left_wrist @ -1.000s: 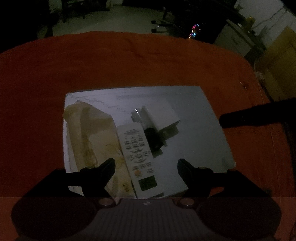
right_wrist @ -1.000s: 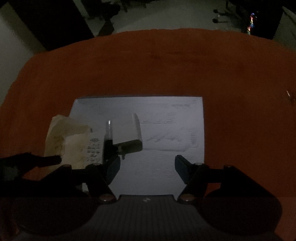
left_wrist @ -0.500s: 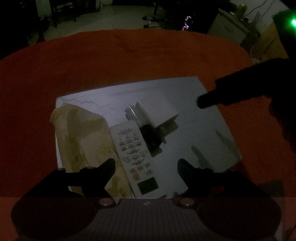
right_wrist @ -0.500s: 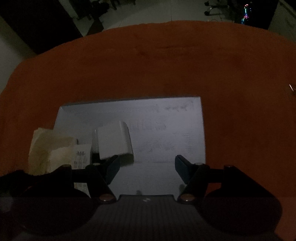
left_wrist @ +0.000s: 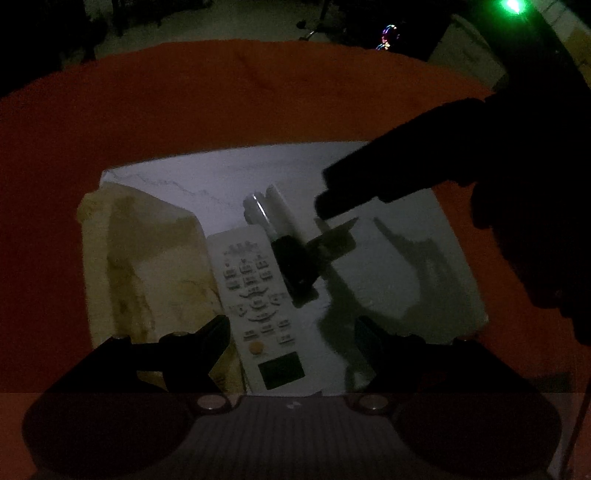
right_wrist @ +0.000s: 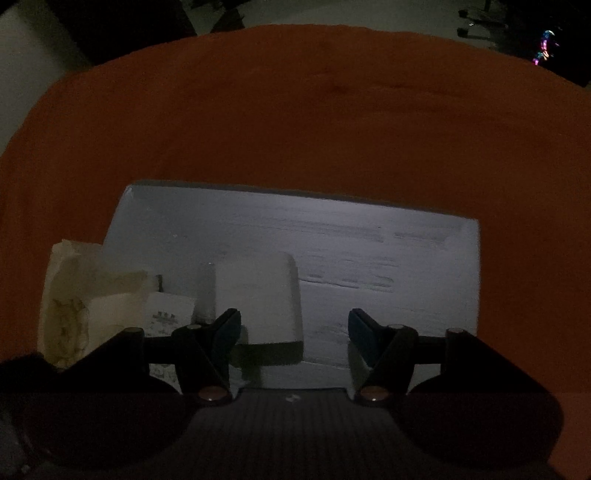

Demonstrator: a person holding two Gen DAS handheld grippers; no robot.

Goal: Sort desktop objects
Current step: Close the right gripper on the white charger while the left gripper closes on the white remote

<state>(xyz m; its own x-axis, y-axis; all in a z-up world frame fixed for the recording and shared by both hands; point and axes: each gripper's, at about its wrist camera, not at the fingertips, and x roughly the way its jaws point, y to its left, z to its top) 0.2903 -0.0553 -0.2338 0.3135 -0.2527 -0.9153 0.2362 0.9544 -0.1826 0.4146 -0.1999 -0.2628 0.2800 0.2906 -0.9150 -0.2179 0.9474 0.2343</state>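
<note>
A white mat (left_wrist: 406,266) lies on the orange tablecloth (left_wrist: 221,103). On it are a white remote control (left_wrist: 258,299), a crumpled beige paper bag (left_wrist: 140,258) at its left and a white box (right_wrist: 258,299) with a dark item (left_wrist: 291,266) beside it. My left gripper (left_wrist: 291,336) is open and hovers over the near end of the remote. My right gripper (right_wrist: 293,332) is open, just above the white box; its dark finger (left_wrist: 369,184) covers most of the box in the left wrist view. The scene is very dim.
The mat's right half (right_wrist: 406,277) is bare. Orange cloth (right_wrist: 295,110) surrounds the mat on all sides. Beyond the table's far edge are a pale floor (left_wrist: 221,22), chair legs and coloured lights (left_wrist: 388,37).
My right gripper has moved left and forward over the white box. My left gripper has drifted slightly, keeping the remote between its fingers. Both stay open.
</note>
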